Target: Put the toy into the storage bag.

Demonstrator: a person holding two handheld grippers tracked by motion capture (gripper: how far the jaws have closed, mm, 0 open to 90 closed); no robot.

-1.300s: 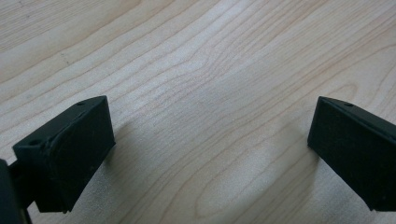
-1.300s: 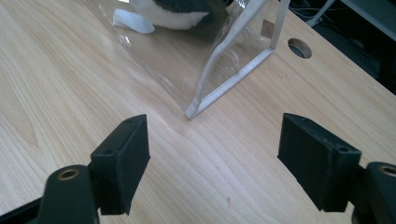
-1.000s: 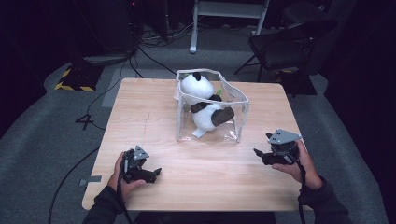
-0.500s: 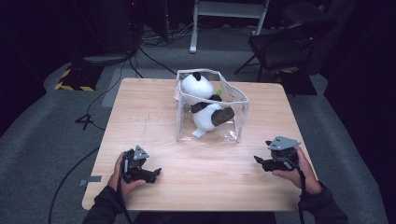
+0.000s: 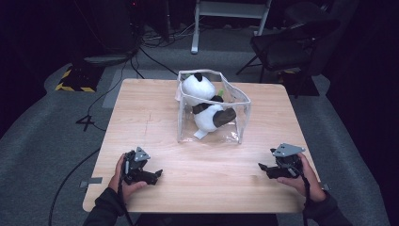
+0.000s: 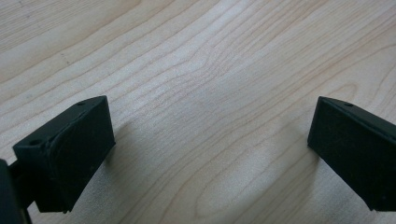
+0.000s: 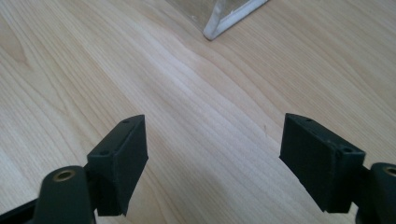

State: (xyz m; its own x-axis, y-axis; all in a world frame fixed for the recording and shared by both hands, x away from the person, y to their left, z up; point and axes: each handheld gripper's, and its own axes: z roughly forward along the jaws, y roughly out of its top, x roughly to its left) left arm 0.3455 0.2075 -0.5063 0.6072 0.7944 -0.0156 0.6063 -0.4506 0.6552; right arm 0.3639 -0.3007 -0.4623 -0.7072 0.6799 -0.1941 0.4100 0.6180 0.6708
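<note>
The black-and-white plush panda sits inside the clear plastic pouch mid-frame, while both claws, left and right, rest spread and empty at the pale wooden bench's lower corners.

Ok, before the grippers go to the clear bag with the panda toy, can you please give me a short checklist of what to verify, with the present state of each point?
1. Left gripper open, nothing between its jaws: ok; its own view shows bare wood between them.
2. Right gripper open and empty: ok; its jaws have just been opening a little.
3. Clear bag stands upright with the top open: ok.
4. Panda toy sits inside the bag: ok.
5. Table free between both grippers and the bag: ok.
6. Bag stiff enough to stay up when touched: cannot tell.
</note>
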